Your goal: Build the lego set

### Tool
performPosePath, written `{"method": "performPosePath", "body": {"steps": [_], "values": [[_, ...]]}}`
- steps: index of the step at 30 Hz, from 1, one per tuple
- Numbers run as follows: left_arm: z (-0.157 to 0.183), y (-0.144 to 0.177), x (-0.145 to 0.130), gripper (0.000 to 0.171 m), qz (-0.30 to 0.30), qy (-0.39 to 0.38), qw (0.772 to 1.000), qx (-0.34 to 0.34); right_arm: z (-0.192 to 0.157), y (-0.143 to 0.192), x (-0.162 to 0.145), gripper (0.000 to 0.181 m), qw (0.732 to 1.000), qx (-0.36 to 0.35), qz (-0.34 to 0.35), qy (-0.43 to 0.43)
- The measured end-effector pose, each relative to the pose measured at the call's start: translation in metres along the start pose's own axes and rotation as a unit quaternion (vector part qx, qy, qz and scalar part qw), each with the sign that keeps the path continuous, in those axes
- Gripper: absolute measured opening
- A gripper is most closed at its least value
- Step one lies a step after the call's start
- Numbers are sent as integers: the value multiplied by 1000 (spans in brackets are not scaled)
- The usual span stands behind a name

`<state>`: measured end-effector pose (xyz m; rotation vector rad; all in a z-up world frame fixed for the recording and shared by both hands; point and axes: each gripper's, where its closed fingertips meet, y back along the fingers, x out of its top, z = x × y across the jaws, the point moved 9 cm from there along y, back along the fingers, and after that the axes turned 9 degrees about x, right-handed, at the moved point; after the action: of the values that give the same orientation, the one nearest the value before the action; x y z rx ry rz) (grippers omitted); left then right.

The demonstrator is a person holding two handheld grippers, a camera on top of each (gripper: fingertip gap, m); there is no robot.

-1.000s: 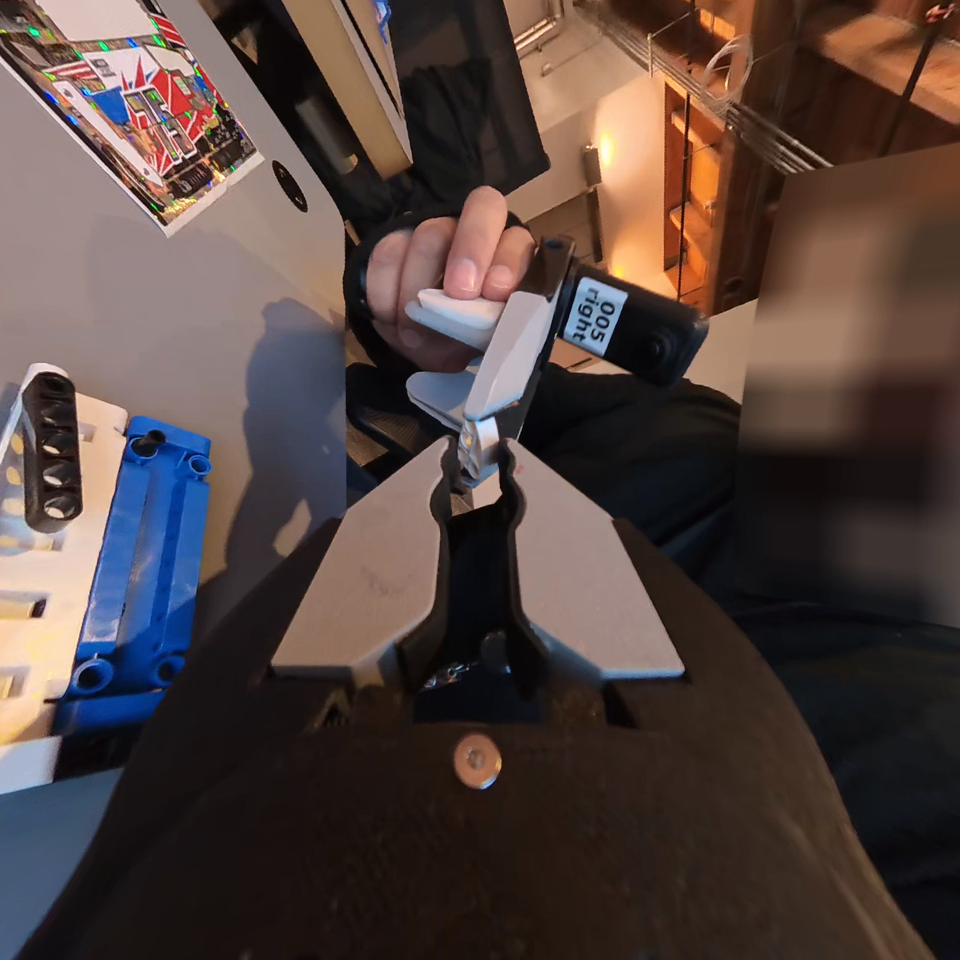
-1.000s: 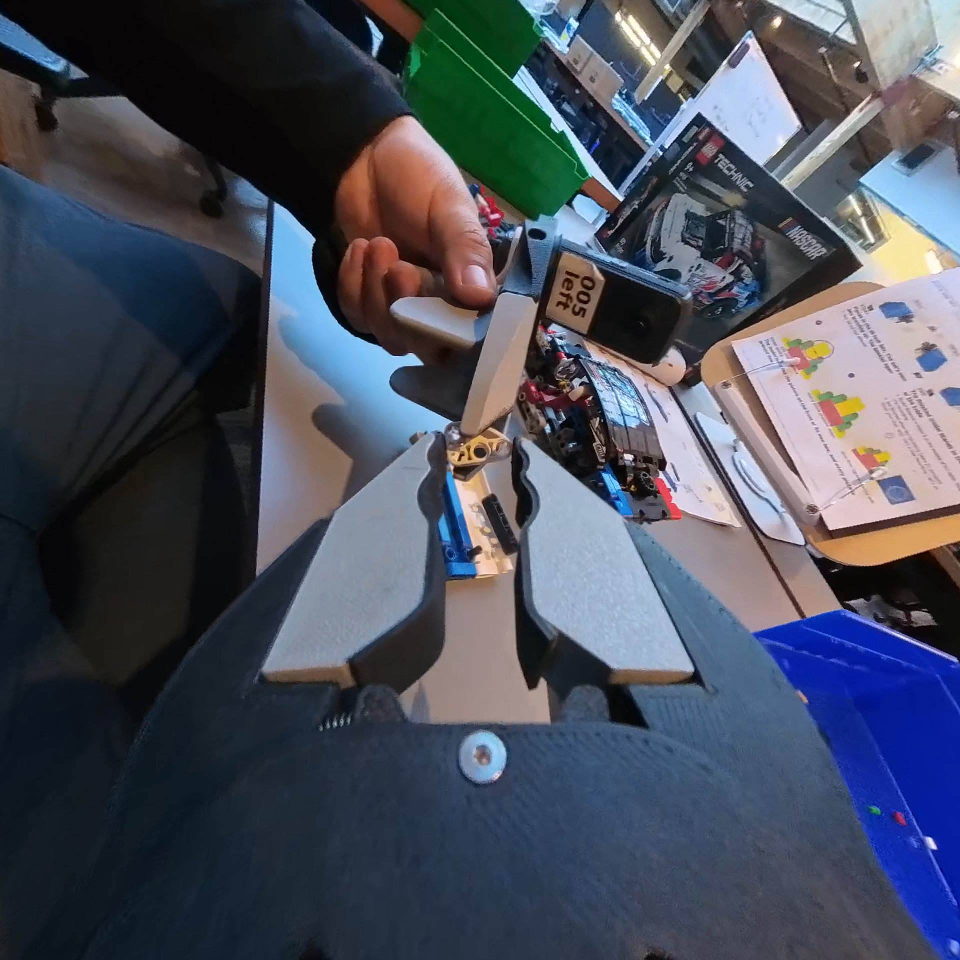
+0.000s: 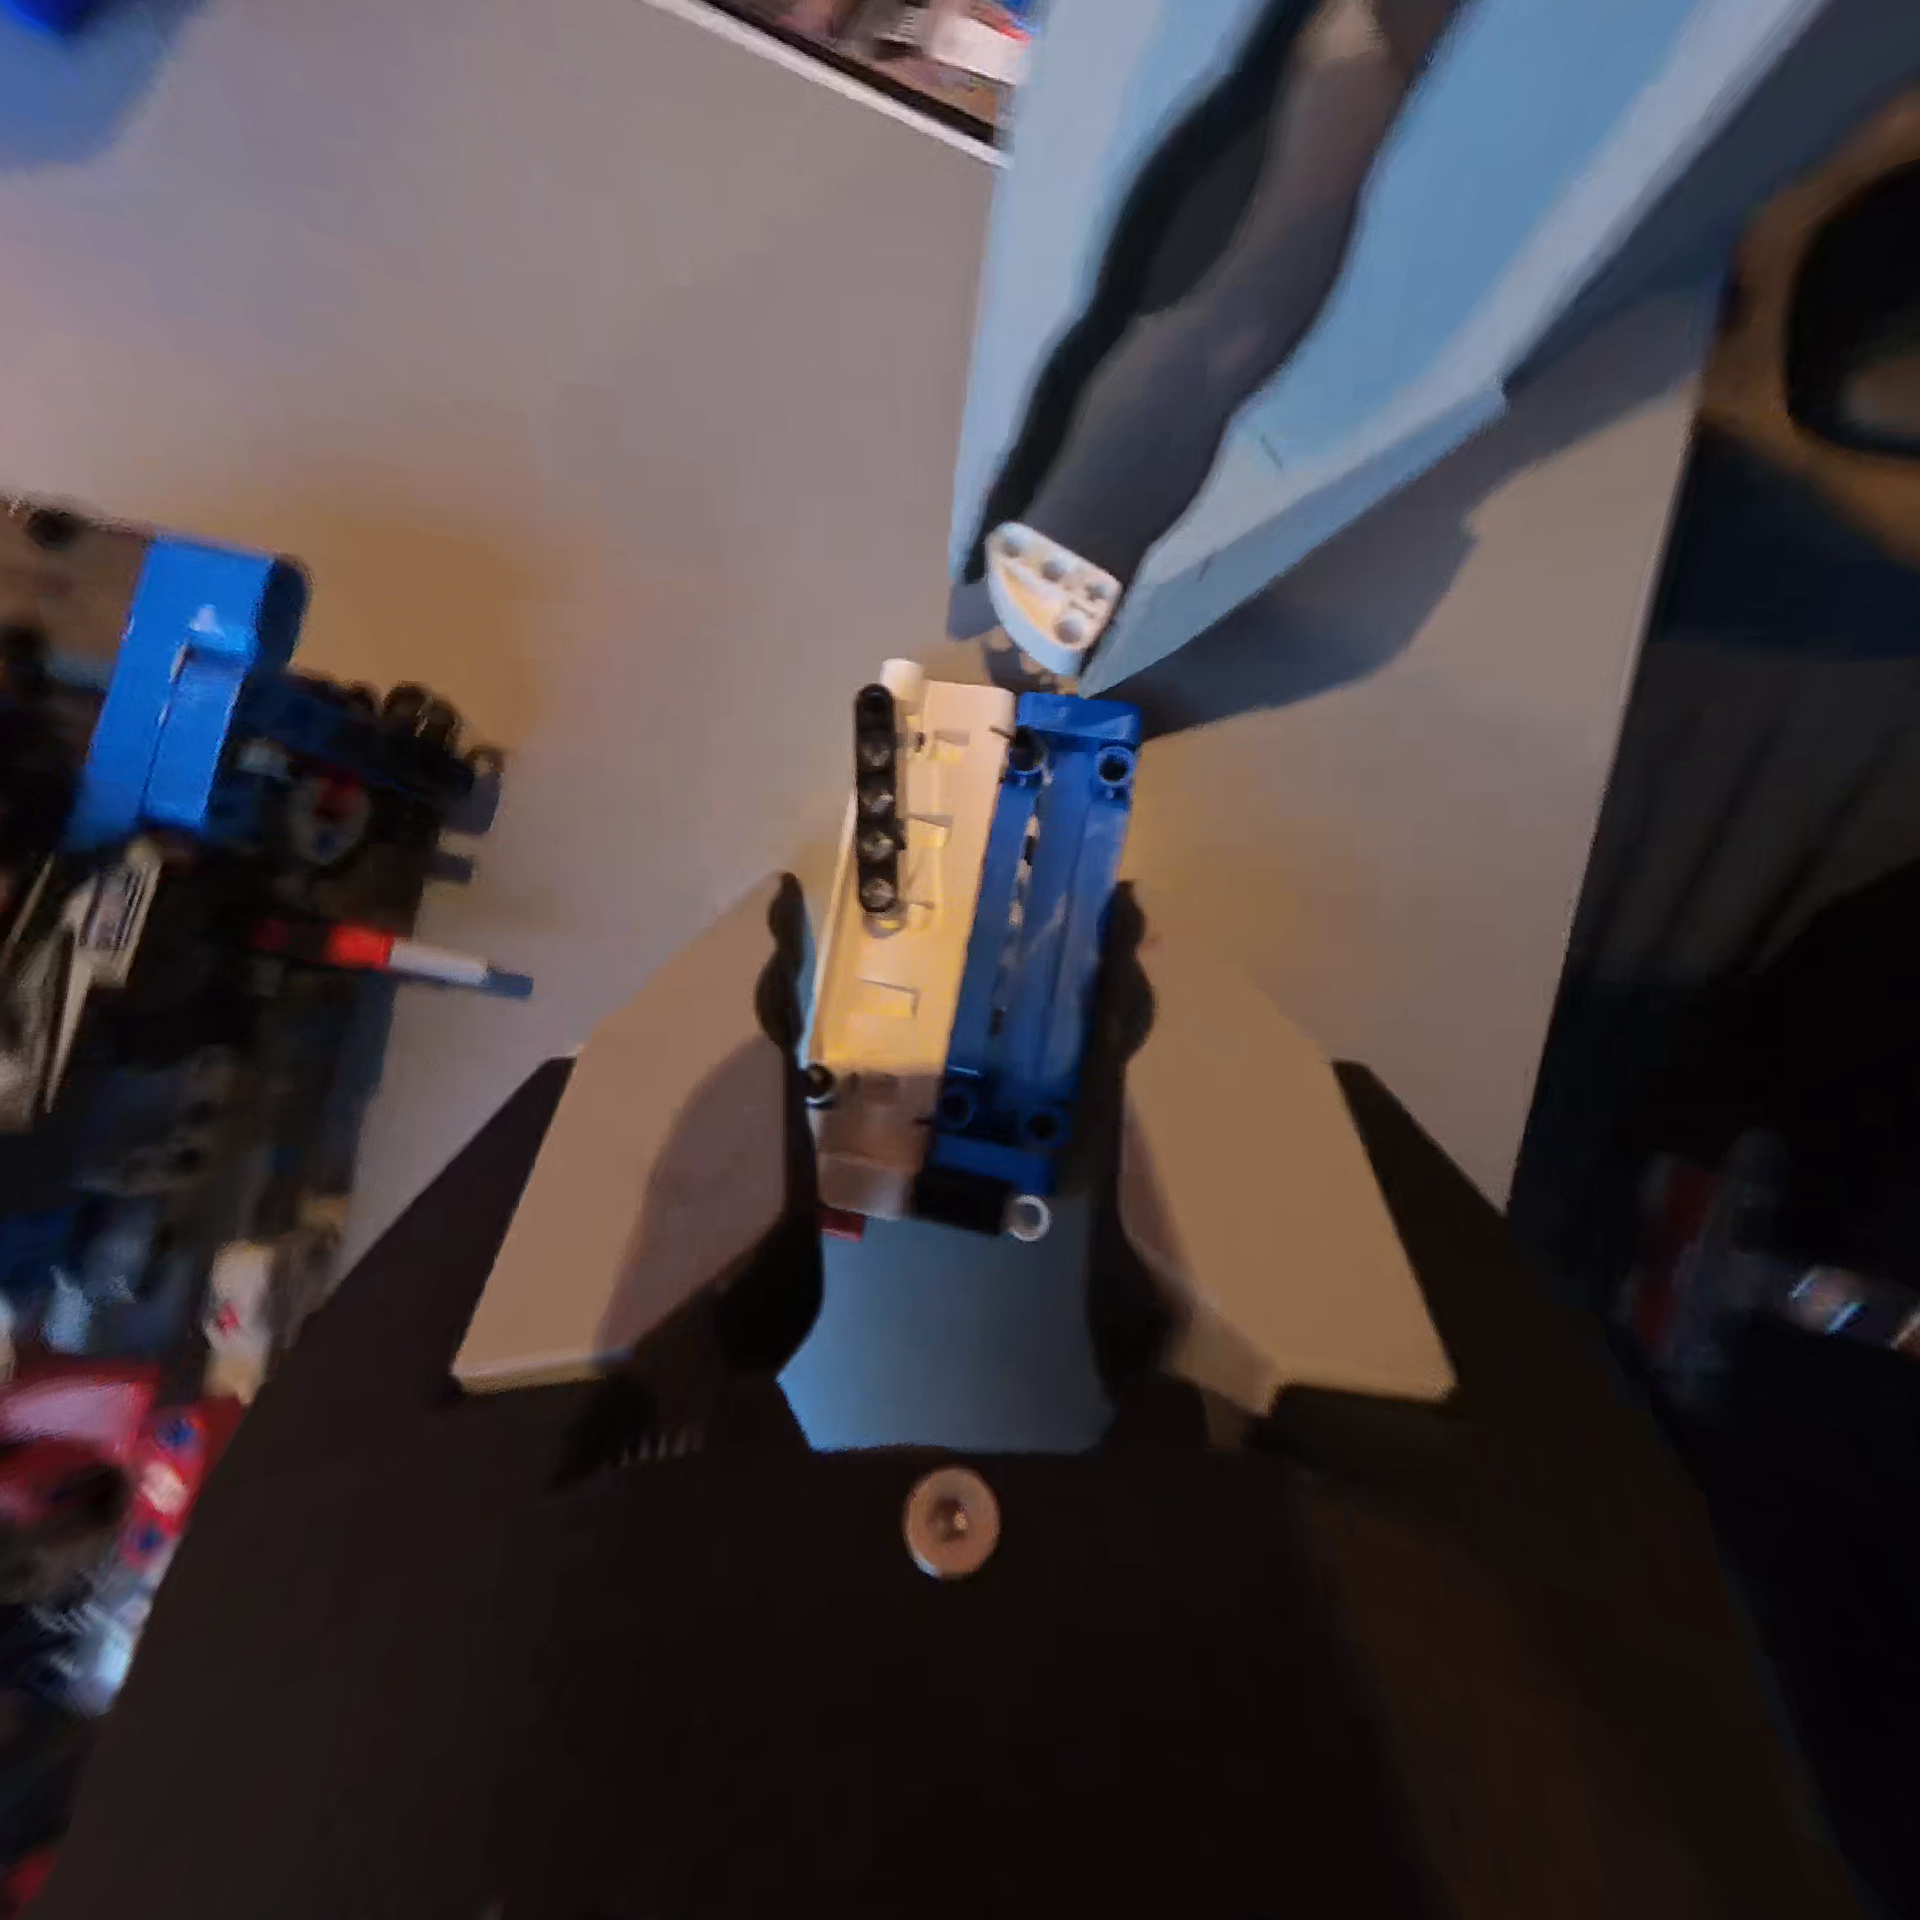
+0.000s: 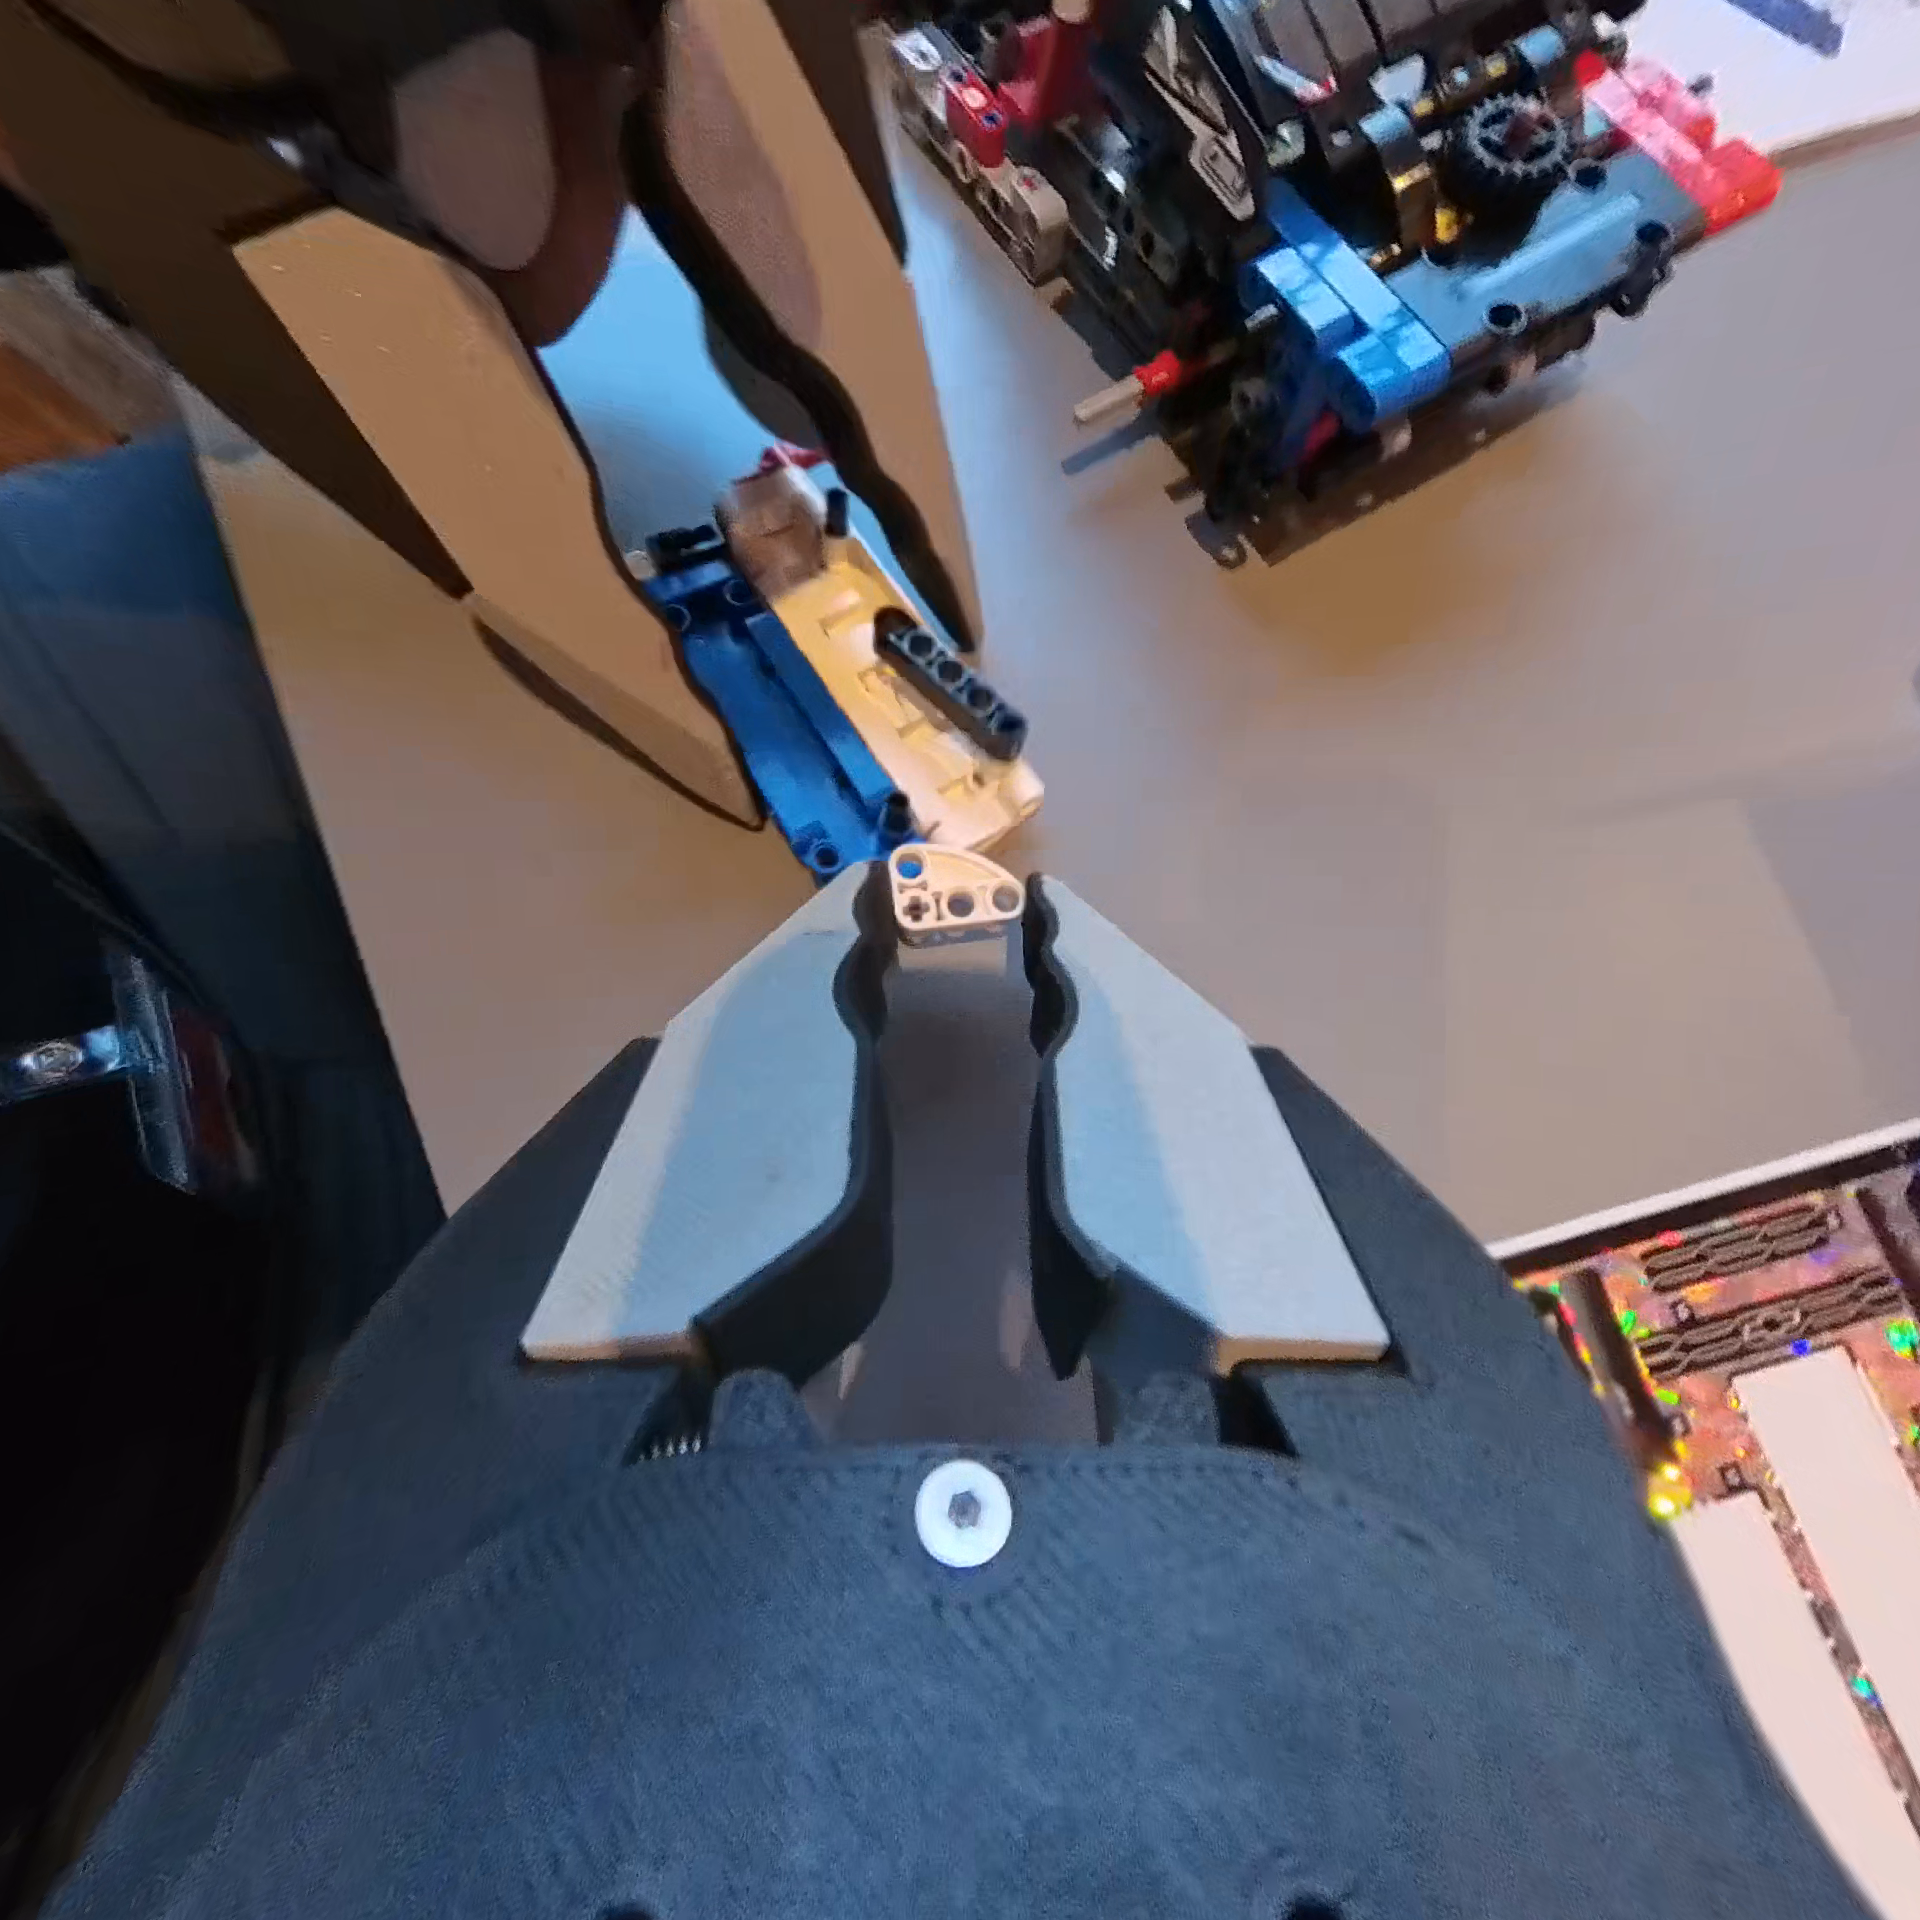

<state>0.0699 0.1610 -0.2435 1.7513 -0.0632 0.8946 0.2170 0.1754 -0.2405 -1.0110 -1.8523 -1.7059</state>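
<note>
Tan connector (image 4: 954, 896) pinched in my right gripper (image 4: 951, 914); left gripper (image 3: 951, 977) spread wide round the blue-white panel assy (image 3: 977, 935). Next: clamp assy, line up holes.

Bare table (image 4: 1351, 790) right; car chassis (image 4: 1403, 260) blocks beyond (far).

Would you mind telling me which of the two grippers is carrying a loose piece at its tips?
The right gripper: it pinches a small tan connector. The left gripper instead straddles the blue-and-white panel assembly on the table.
</note>
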Motion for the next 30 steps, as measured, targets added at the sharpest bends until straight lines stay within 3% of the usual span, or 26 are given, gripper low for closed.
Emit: {"method": "performPosePath", "body": {"steps": [4,7,12,13,16,19,21,24,30], "values": [[11,0,2,53,-7,72,996,50,-2,0,-3,22,999,-19,15,-29],[18,6,5,65,-6,95,994,47,-3,2,-1,23,999,-37,25,-29],[9,32,17,61,57,47,997,37,-9,3,2,23,998,-42,23,-29],[5,33,17,57,53,24,998,34,-10,2,2,23,998,-43,26,-30],[-8,21,10,69,4,-31,999,37,-11,-2,2,23,998,-54,22,-25],[-6,7,5,86,-34,-23,998,-38,-12,-3,1,23,997,-70,19,-10],[-4,1,4,78,-36,-27,998,-38,-13,-3,2,23,996,-83,20,4],[-3,0,4,51,-26,-48,998,-16,-14,-6,4,22,997,-80,14,14],[1,-1,2,50,-4,-29,1000,-11,-11,-11,8,23,995,-100,-12,25]]}}
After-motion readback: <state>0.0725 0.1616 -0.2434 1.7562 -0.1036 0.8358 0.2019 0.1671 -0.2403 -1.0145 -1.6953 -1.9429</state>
